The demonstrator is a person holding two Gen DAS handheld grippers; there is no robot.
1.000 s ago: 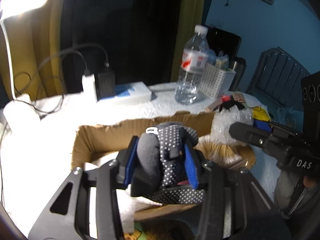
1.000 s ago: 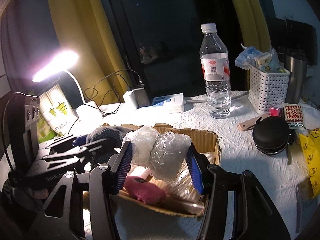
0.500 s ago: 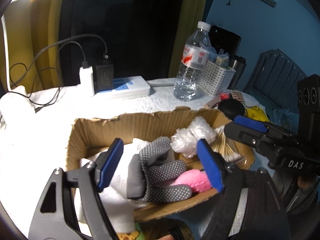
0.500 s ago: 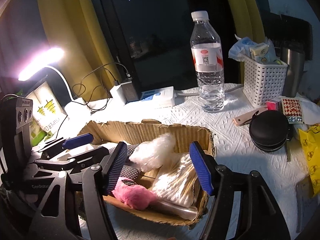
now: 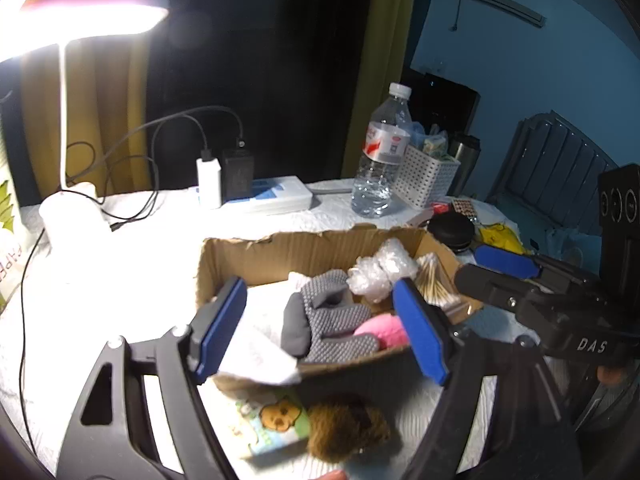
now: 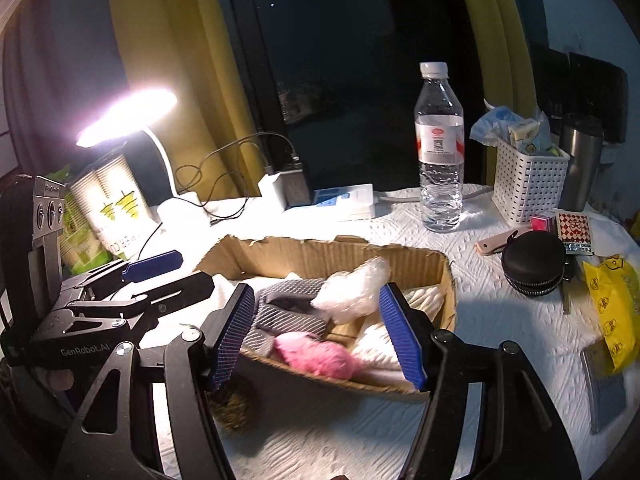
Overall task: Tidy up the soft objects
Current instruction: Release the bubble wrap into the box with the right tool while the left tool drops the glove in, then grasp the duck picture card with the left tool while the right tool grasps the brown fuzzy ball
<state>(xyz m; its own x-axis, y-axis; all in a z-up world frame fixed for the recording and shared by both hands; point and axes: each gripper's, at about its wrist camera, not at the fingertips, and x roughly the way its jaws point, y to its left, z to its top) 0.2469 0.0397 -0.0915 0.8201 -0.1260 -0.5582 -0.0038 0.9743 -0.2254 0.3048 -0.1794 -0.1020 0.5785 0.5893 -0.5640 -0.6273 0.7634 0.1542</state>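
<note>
- Two grippers hang over a torn brown cardboard box (image 5: pixel 320 248) on the white-covered table (image 5: pixel 120 264).
- From the left wrist view, the left gripper (image 5: pixel 320 328) has its blue-padded fingers spread wide on either side of the box, with nothing between them.
- Inside the box lies a grey dotted knit glove (image 5: pixel 328 320), free of the pads, with a pink fluffy pom-pom (image 5: pixel 380 330) touching its right side and a clear crumpled bubble-wrap wad (image 5: pixel 380 270) just behind it.
- A bundle of cotton swabs in a clear packet (image 5: pixel 434 284) sits at the box's right end.
- Just outside the box's near wall rests a brown furry ball (image 5: pixel 348 428) beside a small picture card with a cartoon dog (image 5: pixel 276 424).
- From the right wrist view, the right gripper (image 6: pixel 320 336) is likewise wide open and holds nothing; its blue pads flank the box's near side.
- The glove (image 6: pixel 288 312), pom-pom (image 6: pixel 316 354) and bubble-wrap wad (image 6: pixel 354 292) all lie inside the box (image 6: pixel 320 252).
- Behind stand a clear plastic water bottle (image 6: pixel 440 152), a white perforated basket (image 6: pixel 528 176) and a lit white desk lamp (image 6: pixel 128 116); a round black zip case (image 6: pixel 534 266) lies to the right.
</note>
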